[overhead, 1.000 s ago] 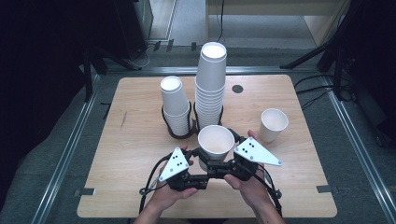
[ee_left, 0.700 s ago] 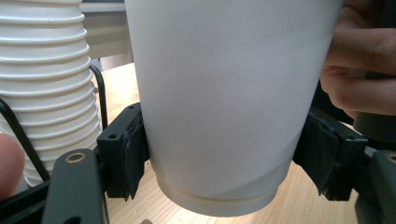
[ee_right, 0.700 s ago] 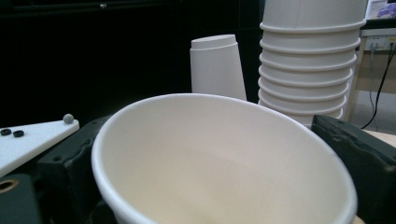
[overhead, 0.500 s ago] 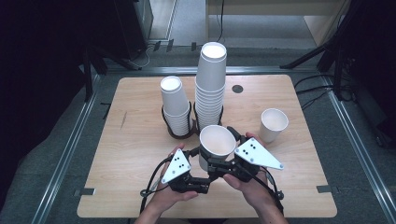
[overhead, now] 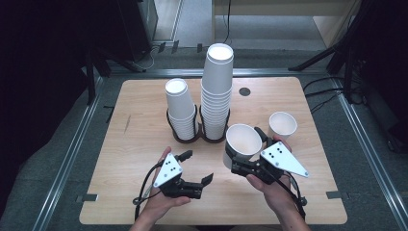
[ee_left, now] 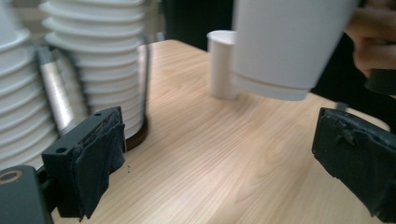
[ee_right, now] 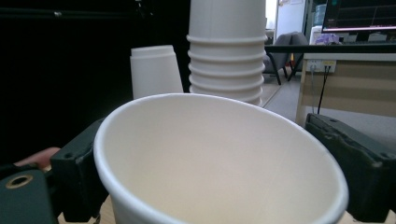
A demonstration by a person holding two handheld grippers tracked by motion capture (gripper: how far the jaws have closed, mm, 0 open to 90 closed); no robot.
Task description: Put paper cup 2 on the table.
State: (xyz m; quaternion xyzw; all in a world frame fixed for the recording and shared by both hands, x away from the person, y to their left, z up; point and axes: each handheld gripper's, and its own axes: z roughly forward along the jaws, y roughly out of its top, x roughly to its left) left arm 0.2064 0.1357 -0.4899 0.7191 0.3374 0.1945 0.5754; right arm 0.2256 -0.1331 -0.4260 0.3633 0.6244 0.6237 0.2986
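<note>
High view | right gripper [overhead: 244,155] clamped on paper cup [overhead: 242,144], now lifted off toward lone cup [overhead: 282,124] just beyond | left gripper [overhead: 198,167] let go, jaws apart, pulled back | likely next: nest held cup into lone cup.

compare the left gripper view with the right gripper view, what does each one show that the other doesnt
Left gripper view: its own open jaws over bare wooden table, the held cup's outside and base lifted off the wood, a lone paper cup standing behind it.

Right gripper view: the held cup's white inside, a jaw on each side of it, and a desk in the room behind.

Both: the held cup and the two cup stacks, taller and shorter.
</note>
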